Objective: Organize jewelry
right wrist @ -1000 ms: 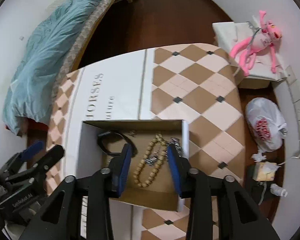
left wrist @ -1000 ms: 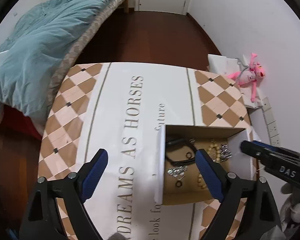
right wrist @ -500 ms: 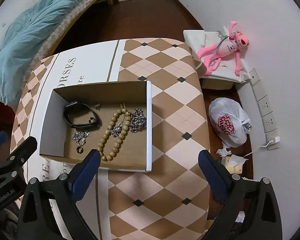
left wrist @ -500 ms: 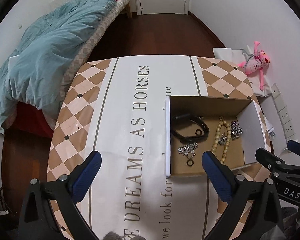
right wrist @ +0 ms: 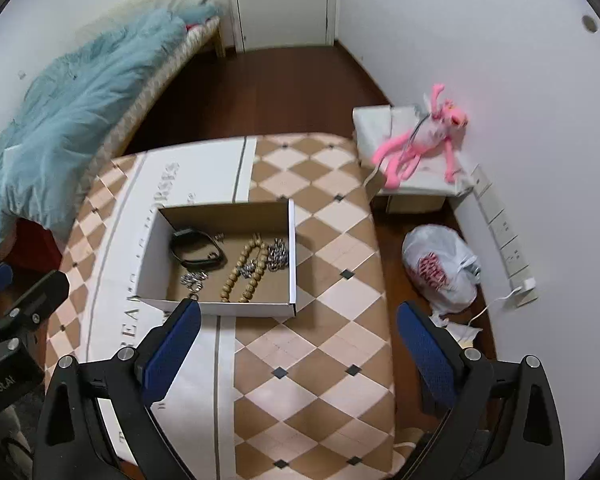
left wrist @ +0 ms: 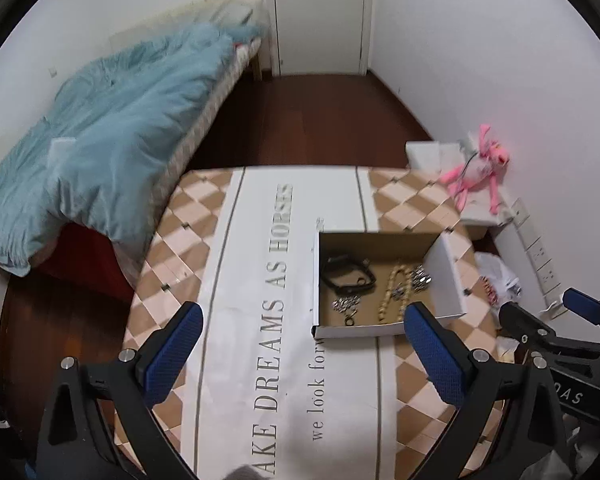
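From the left wrist camera, a table (left wrist: 188,240) covered in a tan-and-cream diamond cloth with a white printed band fills the middle, on a dark wooden floor (left wrist: 324,120). A bed with a rumpled blue duvet (left wrist: 112,136) lies along the left wall, a white door (left wrist: 320,16) stands at the far end, and a pink plush toy (left wrist: 476,172) lies on white boxes by the right wall. On the right half of the table sits an open cardboard box (left wrist: 446,280), white outside and brown inside. In it lie a black watch (left wrist: 346,278) at the left, a wooden bead bracelet (left wrist: 394,290) right of it, a silver chain (left wrist: 420,276) at the right, and a small silver piece (left wrist: 344,304) near the front. The left gripper (left wrist: 304,344) hangs above the near table, fully spread with nothing between its blue pads; the box is off its right finger.

From the right wrist camera, the same box (right wrist: 292,256) lies at the centre, holding the watch (right wrist: 196,250), beads (right wrist: 246,270), chain (right wrist: 277,254) and small silver piece (right wrist: 194,280). A white plastic bag (right wrist: 440,272) sits on the floor to the right, below the plush toy (right wrist: 416,144). The right gripper (right wrist: 300,346), its jaws just opened wide, holds nothing; its left finger is just in front of the box's near wall.
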Action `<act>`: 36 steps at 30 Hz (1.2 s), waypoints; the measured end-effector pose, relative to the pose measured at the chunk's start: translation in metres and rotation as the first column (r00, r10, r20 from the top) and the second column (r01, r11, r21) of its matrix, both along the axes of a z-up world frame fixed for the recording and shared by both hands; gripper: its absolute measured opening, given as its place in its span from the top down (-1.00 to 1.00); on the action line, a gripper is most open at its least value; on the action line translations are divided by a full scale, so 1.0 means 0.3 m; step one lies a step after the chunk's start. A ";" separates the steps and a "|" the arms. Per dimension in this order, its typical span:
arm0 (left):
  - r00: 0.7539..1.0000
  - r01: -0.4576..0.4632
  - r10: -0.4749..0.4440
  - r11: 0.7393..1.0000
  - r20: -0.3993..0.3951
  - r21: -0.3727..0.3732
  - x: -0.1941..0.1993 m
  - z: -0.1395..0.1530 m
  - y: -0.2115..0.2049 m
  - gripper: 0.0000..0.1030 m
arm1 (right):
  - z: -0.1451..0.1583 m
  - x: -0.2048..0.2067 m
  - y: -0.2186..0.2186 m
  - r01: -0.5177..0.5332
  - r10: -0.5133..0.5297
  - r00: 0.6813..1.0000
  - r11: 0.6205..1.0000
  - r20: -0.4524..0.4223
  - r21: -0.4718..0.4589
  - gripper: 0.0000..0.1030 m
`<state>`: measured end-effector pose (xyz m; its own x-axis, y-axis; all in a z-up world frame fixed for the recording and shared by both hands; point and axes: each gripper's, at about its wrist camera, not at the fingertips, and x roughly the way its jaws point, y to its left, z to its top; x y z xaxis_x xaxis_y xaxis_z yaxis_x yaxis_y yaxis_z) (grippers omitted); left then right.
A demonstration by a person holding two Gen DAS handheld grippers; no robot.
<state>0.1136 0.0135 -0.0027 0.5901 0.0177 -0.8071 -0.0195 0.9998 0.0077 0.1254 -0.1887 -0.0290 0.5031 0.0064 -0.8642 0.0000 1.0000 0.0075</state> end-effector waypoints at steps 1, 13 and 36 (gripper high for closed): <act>1.000 -0.001 0.001 1.000 0.019 -0.002 -0.025 0.035 -0.002 -1.00 | 0.026 -0.015 -0.001 0.000 0.000 1.000 1.000 0.013 0.004 -0.94; 0.992 -0.024 0.026 1.000 0.126 -0.017 -0.205 0.250 0.006 -1.00 | 0.328 -0.244 -0.032 0.000 0.001 0.983 1.000 0.182 -0.007 -0.97; 0.998 -0.007 0.009 1.000 0.067 -0.026 -0.248 0.290 -0.014 -1.00 | 0.438 -0.316 -0.029 0.010 -0.002 0.979 0.999 0.202 -0.037 -1.00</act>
